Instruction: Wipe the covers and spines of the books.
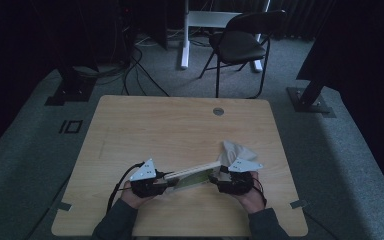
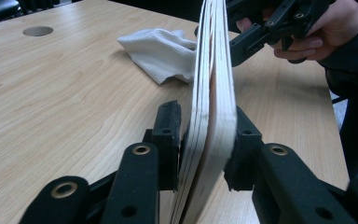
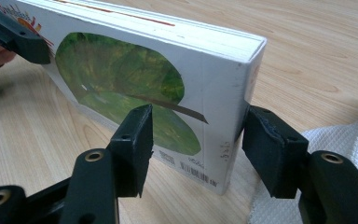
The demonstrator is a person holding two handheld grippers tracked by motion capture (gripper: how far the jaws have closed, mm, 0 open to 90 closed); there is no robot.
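Note:
A thick white board book (image 1: 195, 175) with a green leaf picture on its cover (image 3: 135, 79) stands on edge, slightly tilted, just over the wooden table (image 1: 180, 125) near its front. My left gripper (image 1: 166, 182) grips its left end; in the left gripper view both pads press the page edges (image 2: 214, 70). My right gripper (image 1: 216, 179) grips the other end; in the right gripper view its jaws stand against the cover and the back at the spine corner. In the left gripper view the right gripper (image 2: 261, 32) is at the book's far end.
A crumpled white cloth (image 1: 235, 150) lies on the table just behind the right gripper, close to the book's right end (image 2: 161, 51) (image 3: 345, 140). A round cable hole (image 1: 218, 111) sits near the table's far edge. A black chair (image 1: 240, 42) stands beyond the table.

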